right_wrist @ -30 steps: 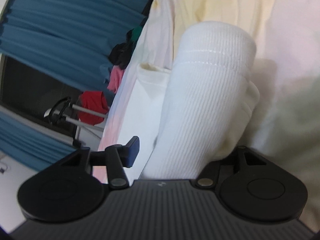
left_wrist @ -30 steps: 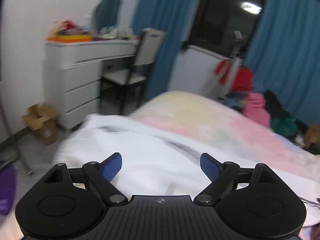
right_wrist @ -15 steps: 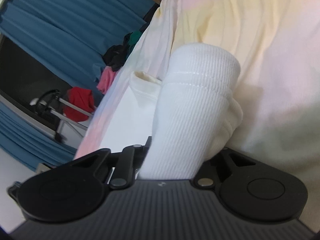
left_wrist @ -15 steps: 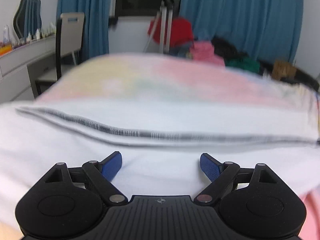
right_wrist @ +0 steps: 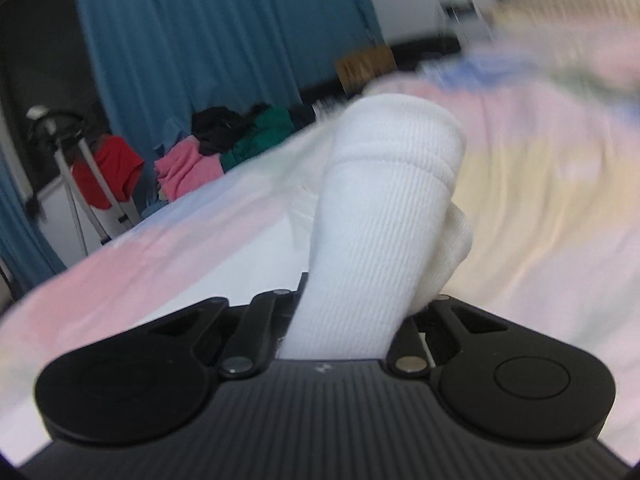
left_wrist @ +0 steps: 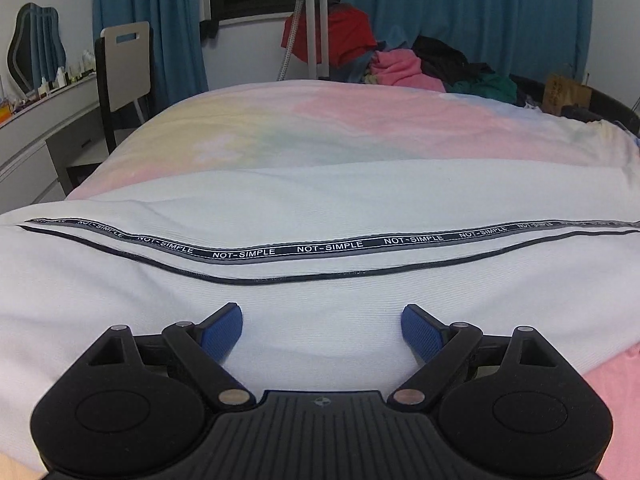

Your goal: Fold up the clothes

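A white garment (left_wrist: pixel 320 292) with a black "NOT-SIMPLE" tape stripe (left_wrist: pixel 288 250) lies spread across the pastel bed cover (left_wrist: pixel 320 128). My left gripper (left_wrist: pixel 322 326) is open and empty, its blue pads low over the white fabric. In the right wrist view my right gripper (right_wrist: pixel 352 312) is shut on a white ribbed cuff (right_wrist: pixel 380 216) of the garment, which stands up between the jaws and hides the fingertips. The view is blurred.
A white dresser (left_wrist: pixel 36 128) and a chair (left_wrist: pixel 124 68) stand left of the bed. A pile of red, pink, black and green clothes (left_wrist: pixel 400 64) and a tripod (left_wrist: pixel 312 20) sit beyond the bed by the blue curtains (left_wrist: pixel 460 4). A cardboard box (left_wrist: pixel 568 92) stands at the far right.
My right gripper closed on the ribbed cuff and swung with it over the bed. My left gripper turned from the dresser side to face squarely across the garment, still open.
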{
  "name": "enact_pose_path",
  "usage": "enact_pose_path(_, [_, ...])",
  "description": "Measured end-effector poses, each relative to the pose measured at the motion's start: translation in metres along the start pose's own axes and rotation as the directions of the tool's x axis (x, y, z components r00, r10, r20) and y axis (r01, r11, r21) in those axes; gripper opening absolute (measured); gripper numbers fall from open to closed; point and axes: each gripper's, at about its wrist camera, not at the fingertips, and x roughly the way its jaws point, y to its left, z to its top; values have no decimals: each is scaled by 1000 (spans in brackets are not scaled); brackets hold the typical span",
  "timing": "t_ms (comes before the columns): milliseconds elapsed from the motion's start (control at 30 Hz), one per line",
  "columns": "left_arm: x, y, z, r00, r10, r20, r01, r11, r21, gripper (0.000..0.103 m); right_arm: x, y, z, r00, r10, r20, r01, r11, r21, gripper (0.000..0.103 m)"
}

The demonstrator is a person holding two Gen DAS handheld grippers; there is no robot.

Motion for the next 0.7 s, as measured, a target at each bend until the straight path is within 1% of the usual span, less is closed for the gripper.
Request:
enact_pose_path(67, [0,2,3,1000,-4,-3,4,1000,2,89,-12,18,3,999,-8,51,12,995,-97,16])
enact_pose_path(133, [0,4,7,1000,-11,-5,11,1000,-2,89,-28,43,3,994,10,112,13,979,-201,14])
enact_pose_path(200, [-3,6,10,1000,-20,-4,20,1000,-14,89,-48,69,-1,985,58,163,-9,958,-286,14])
enact_pose_path(267, [-8,12,15,1000,-24,7,25,999,-36,89,-68,95,-4,972,110,209,-26,929,-369,14])
enact_pose_path(333, [-18,21,21,999,-17,38,19,997,-70,89,-94,129,-19,946,179,270,-23,868,-496,14])
enact_pose_path(367, [-26,27,23,998,-7,65,13,996,-92,89,-106,146,-32,931,227,285,-28,825,-565,14])
enact_pose_path(433, [-42,40,29,992,16,128,2,990,-138,89,-131,180,-59,896,325,302,-28,722,-692,13])
enact_pose_path(467, [-53,46,31,985,27,170,1,987,-159,89,-138,194,-75,883,369,289,-35,667,-744,13])
enact_pose_path(500, [-64,53,32,976,37,213,2,984,-180,89,-144,203,-95,875,408,261,-50,613,-789,13])
enact_pose_path(600, [-88,68,34,954,49,296,21,973,-229,89,-163,228,-155,846,508,160,-89,431,-898,13])
enact_pose_path(633, [-94,72,34,946,54,319,25,970,-240,89,-165,233,-175,848,522,94,-118,358,-926,13])
enact_pose_path(667, [-99,75,35,942,54,332,32,968,-248,89,-166,237,-195,847,530,25,-148,281,-948,13])
enact_pose_path(700, [-102,78,35,939,51,340,39,966,-254,89,-166,238,-211,850,527,-24,-162,217,-963,13])
